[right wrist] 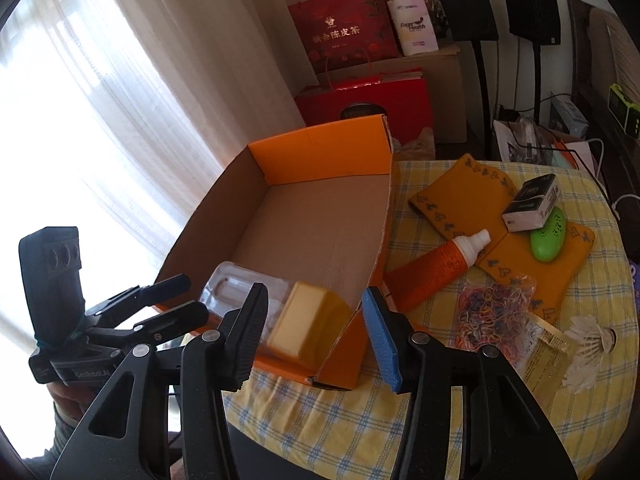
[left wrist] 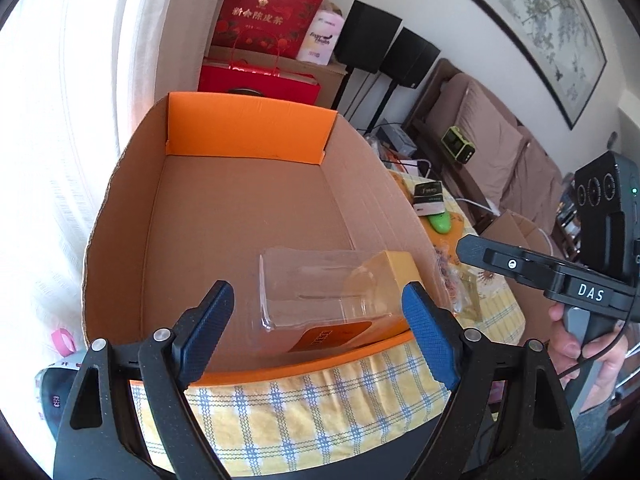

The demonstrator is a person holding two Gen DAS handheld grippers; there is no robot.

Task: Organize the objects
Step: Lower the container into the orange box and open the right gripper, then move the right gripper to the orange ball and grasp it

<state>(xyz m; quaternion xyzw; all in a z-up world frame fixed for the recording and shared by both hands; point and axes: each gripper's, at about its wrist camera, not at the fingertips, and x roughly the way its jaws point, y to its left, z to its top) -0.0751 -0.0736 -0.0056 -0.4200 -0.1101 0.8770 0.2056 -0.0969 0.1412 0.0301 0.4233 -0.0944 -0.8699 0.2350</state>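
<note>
An open cardboard box [left wrist: 248, 128] with orange rims stands on the checked tablecloth. In its near right corner lies a clear plastic pack [left wrist: 316, 284] with a yellow block [right wrist: 304, 320] inside. My left gripper [left wrist: 320, 336] hovers open over the box's near edge, with the pack beyond its pads and untouched. My right gripper [right wrist: 316, 336] is open in front of the box's near corner [right wrist: 332, 376], nothing pressed between its pads. In the left wrist view the right gripper [left wrist: 472, 250] is just right of the box wall. In the right wrist view the left gripper [right wrist: 194, 296] is at the box's left side.
Right of the box lie an orange tube with a white cap [right wrist: 436, 268], a bag of coloured rubber bands [right wrist: 496, 312], a shuttlecock [right wrist: 592, 340], a green oval case [right wrist: 548, 236], a black-and-white tissue pack [right wrist: 530, 204] and orange cloth pouches [right wrist: 460, 196]. Red gift bags [left wrist: 268, 16] stand behind.
</note>
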